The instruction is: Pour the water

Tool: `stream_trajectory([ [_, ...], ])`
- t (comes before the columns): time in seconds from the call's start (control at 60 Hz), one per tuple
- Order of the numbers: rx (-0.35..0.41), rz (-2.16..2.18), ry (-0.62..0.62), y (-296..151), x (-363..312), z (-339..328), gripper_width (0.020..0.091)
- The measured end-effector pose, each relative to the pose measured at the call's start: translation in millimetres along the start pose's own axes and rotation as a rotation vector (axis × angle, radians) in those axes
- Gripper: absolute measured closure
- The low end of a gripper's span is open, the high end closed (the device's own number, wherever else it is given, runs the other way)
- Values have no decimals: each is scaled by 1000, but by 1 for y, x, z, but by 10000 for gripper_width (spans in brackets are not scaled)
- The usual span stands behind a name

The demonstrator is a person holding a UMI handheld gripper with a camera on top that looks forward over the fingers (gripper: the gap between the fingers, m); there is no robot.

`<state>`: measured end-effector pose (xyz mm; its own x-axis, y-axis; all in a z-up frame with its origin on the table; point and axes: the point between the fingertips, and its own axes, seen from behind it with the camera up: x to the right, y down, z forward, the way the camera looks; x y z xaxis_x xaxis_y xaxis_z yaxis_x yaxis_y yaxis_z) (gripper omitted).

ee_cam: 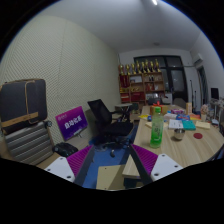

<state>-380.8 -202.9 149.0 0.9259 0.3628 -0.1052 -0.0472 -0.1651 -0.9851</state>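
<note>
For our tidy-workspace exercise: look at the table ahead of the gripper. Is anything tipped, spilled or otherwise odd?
Nothing stands out. The green bottle stands upright on the table, just beyond the open gripper. No spill shows, though the small items further along the table are too small to judge.

We see an evenly lit indoor room, moderately bright, with the light coming from above: 1 ceiling lamp [155, 3] glares white at the top of the frame, and the ceiling around it is washed pale. The wall at upper left is softly lit, shading darker toward the left. Shadows are weak and diffuse; the dark chair [104, 118] near the centre reads almost as a silhouette. The fisheye lens bends straight lines strongly toward the rim. Detail is soft throughout, and the far shelves [143, 82] at centre right blur into warm patches.
</note>
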Motion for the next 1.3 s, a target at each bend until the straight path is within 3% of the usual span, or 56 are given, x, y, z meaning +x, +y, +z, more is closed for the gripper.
stream_trajectory([
  [0.3, 55, -49, 75, -6, 39, 16, 289],
  [0.7, 80, -35, 235, -16, 209, 139, 281],
  [1.1, 118, -56, 260, -35, 241, 246, 292],
  [1.167, 101, -64, 287, -29, 252, 254, 559],
  [1.3, 134, -66, 261, -32, 253, 256, 575],
])
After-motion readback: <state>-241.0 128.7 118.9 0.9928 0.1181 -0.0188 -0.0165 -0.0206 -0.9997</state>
